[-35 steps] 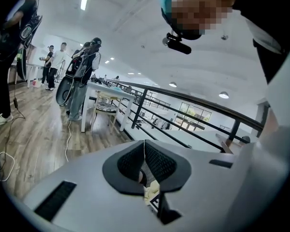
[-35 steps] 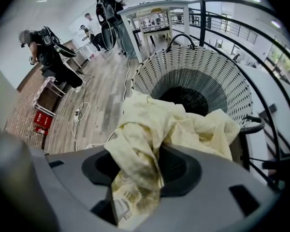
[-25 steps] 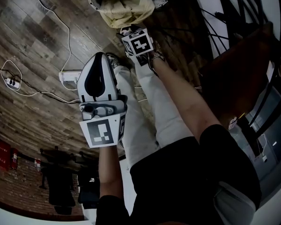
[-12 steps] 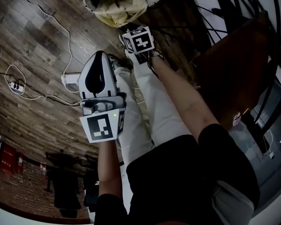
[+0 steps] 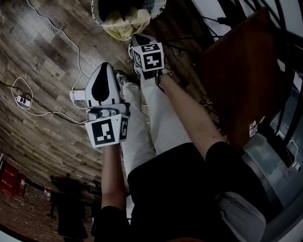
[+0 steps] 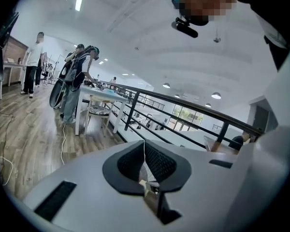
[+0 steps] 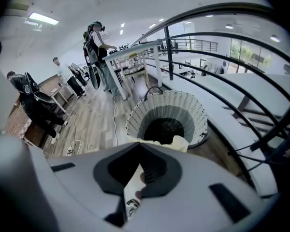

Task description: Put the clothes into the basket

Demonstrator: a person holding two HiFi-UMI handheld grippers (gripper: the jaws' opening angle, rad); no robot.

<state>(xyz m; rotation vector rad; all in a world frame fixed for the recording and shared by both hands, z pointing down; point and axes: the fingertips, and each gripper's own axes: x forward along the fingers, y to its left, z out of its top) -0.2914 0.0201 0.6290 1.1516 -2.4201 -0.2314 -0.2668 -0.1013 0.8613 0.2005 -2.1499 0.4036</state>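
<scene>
Looking down through the head view, I am seeing the round white woven basket (image 5: 97,6) standing on the dark wooden plank floor (image 5: 40,44). The pale yellow crumpled cloth (image 5: 123,28) is hanging over its near rim, partly inside. The right gripper (image 5: 139,40) is hovering just beside that rim, above the person's white trousers (image 5: 156,120). The left gripper (image 5: 105,70) is pointing out over the floor, apart from the basket. Neither pair of jaws is readable from up here.

The left gripper view is settling that for the left gripper (image 6: 145,146): its black ribbed pads are pressing together with nothing between them, and they are facing a black metal railing (image 6: 183,105).

The right gripper view is showing the right gripper (image 7: 139,151) with jaws that have just been closing and are now meeting on nothing. Beyond them the basket (image 7: 193,112) is opening its dark inside to me, with the cloth (image 7: 176,143) lying on the near rim.
</scene>
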